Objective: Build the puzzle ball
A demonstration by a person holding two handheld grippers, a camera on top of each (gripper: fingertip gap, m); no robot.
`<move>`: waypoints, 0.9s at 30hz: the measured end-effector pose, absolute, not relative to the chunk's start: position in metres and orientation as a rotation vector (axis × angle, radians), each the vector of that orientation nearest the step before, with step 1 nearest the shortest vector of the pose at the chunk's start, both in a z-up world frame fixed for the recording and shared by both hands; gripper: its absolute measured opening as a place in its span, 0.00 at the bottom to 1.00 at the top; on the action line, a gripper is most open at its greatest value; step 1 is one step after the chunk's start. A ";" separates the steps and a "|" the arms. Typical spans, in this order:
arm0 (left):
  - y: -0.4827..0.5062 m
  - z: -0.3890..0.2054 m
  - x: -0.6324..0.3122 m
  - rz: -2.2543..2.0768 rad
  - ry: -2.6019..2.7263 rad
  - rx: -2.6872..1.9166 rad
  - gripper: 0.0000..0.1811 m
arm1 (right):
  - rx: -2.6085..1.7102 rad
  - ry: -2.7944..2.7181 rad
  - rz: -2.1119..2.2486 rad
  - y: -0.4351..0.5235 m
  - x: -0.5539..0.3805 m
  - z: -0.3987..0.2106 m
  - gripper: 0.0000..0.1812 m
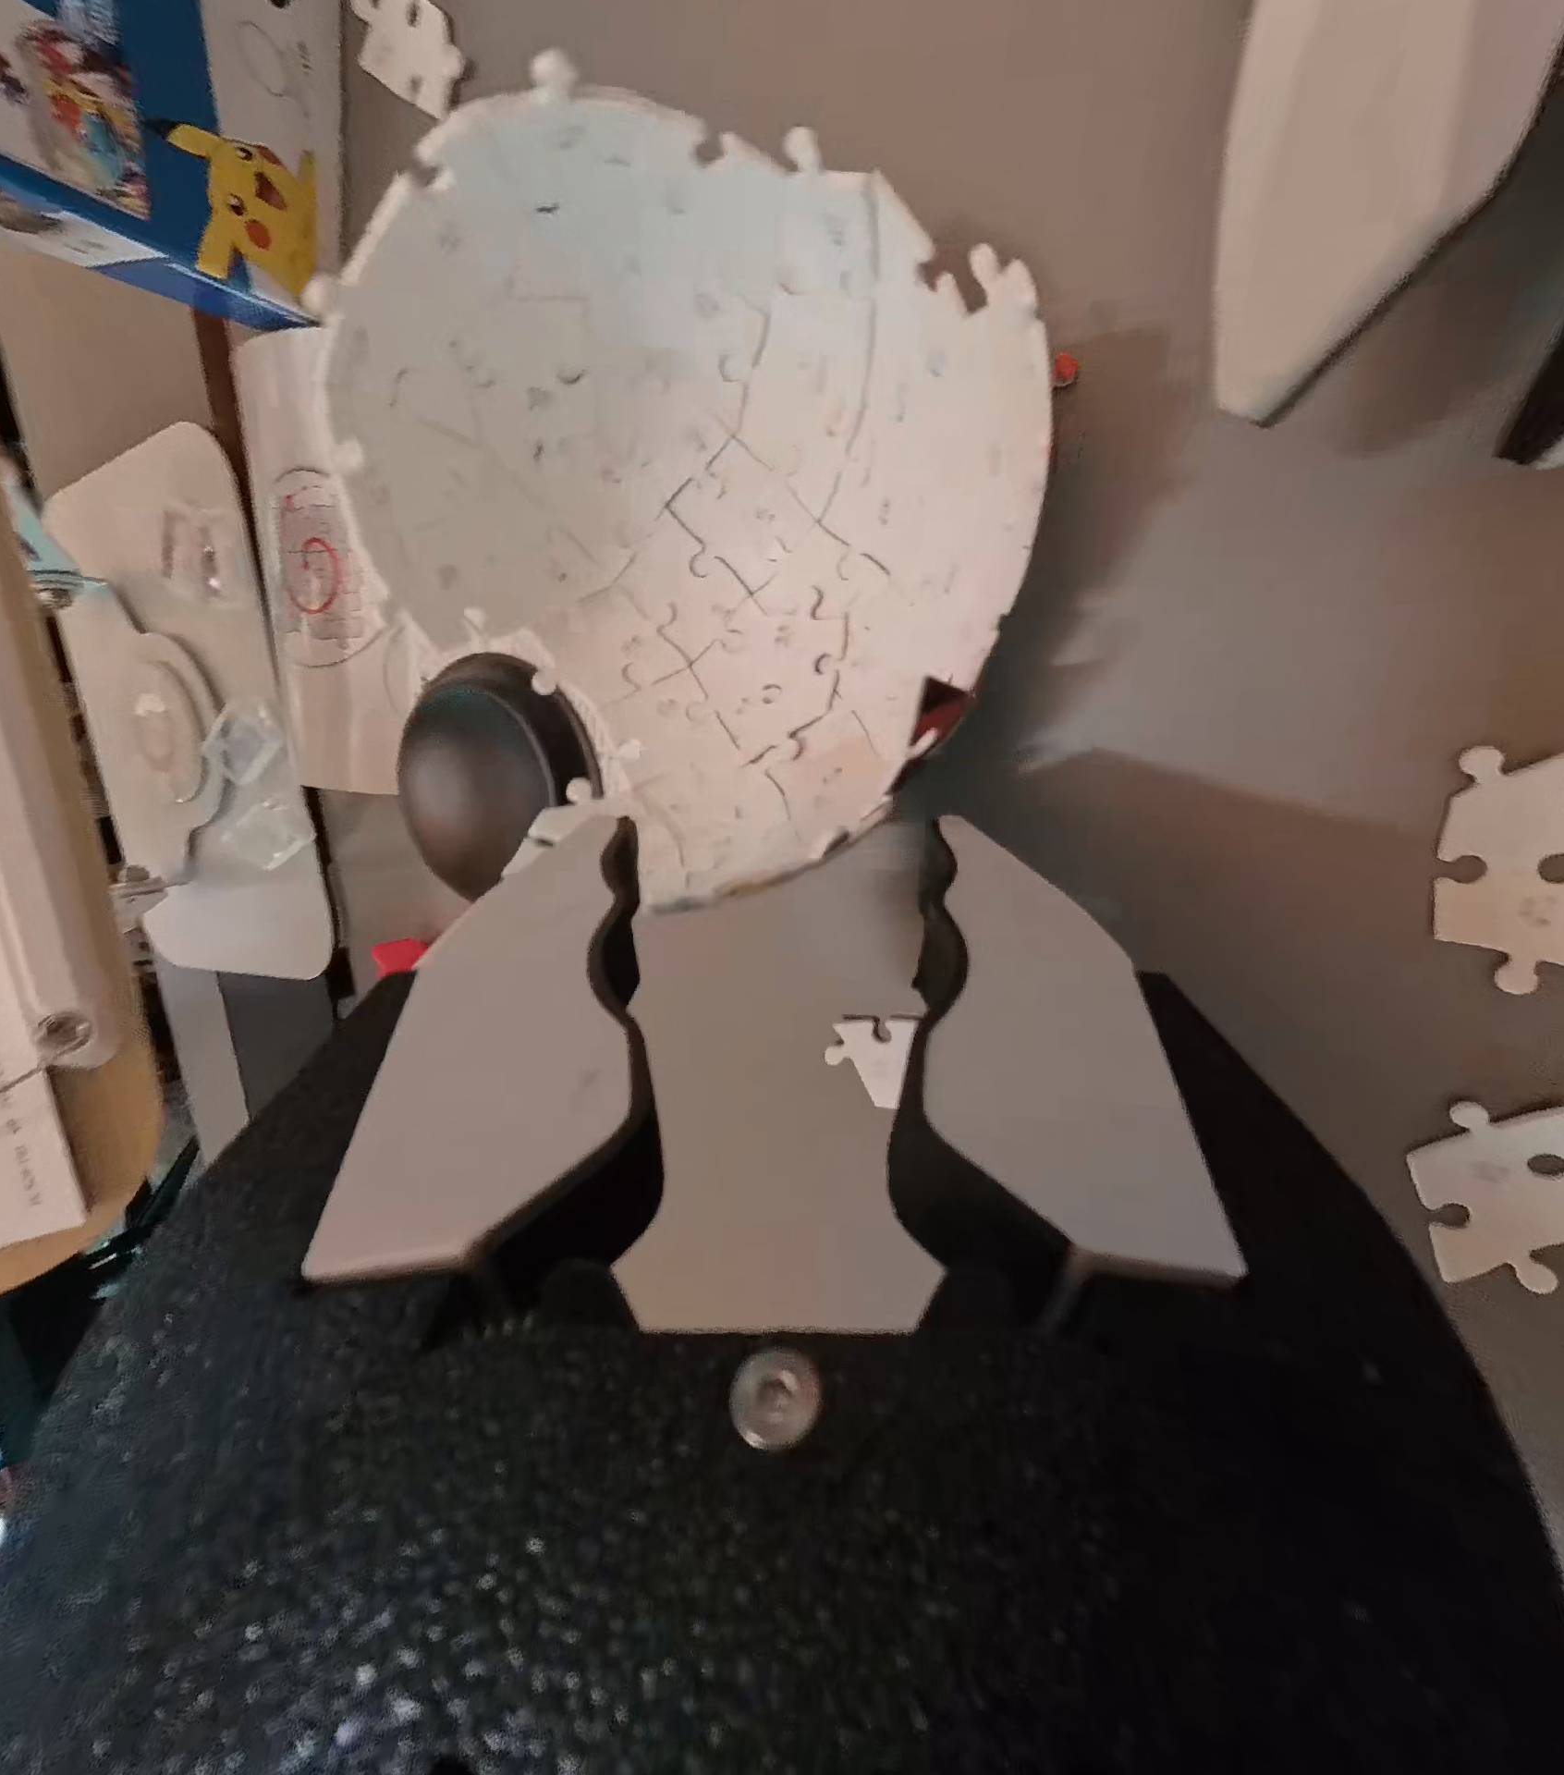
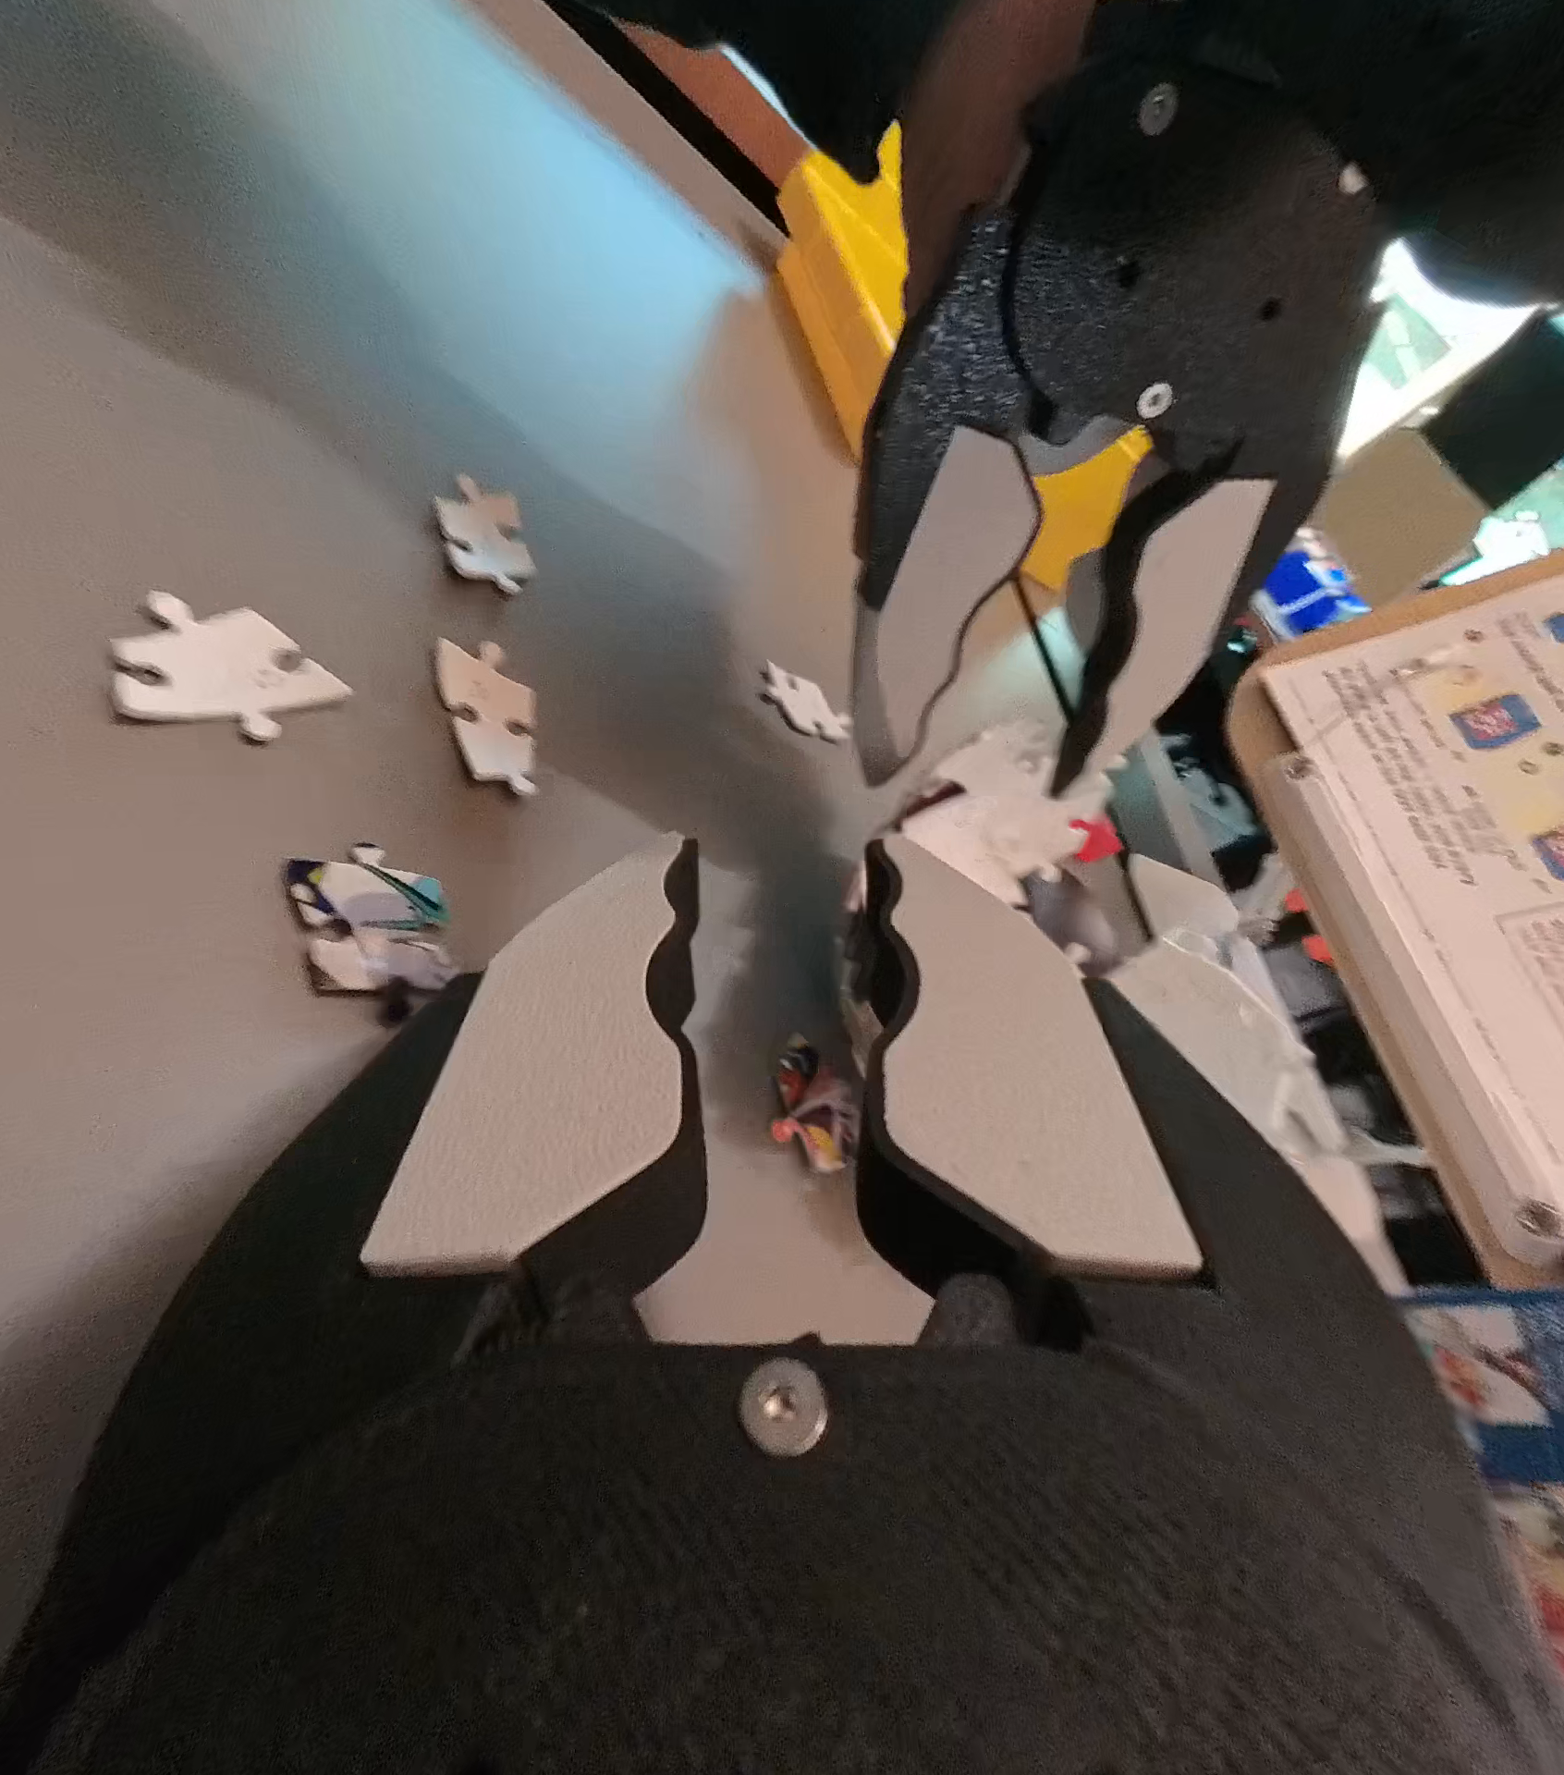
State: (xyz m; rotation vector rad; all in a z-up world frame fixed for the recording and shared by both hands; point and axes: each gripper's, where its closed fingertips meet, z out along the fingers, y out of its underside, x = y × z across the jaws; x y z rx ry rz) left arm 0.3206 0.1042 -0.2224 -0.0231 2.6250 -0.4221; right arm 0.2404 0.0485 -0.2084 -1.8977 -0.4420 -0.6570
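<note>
Half-built puzzle ball on the desk, both tools free

The puzzle ball (image 1: 682,499), a white bowl-shaped shell with its hollow inside showing, leans by a dark round stand (image 1: 480,759), just ahead of the left hand-held gripper (image 1: 778,845), whose jaws stand released and hold nothing. The right hand-held gripper (image 2: 778,864) is likewise spread and empty. Loose pieces (image 2: 221,668) lie white-side up on the grey desk (image 2: 87,432), apparently laid out for easy picking; a small piece (image 1: 874,1052) lies under the left jaws.
</note>
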 end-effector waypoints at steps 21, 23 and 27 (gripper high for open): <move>0.109 -0.271 0.211 -0.691 2.716 -0.512 0.23 | -2.070 -0.478 -0.426 0.047 0.225 -0.244 0.15; 0.107 -0.274 0.214 -0.721 2.740 -0.629 0.24 | -2.069 -0.479 -0.432 0.047 0.225 -0.244 0.15; 0.104 -0.276 0.214 -0.765 2.756 -0.696 0.22 | -2.081 -0.482 -0.440 0.047 0.226 -0.246 0.15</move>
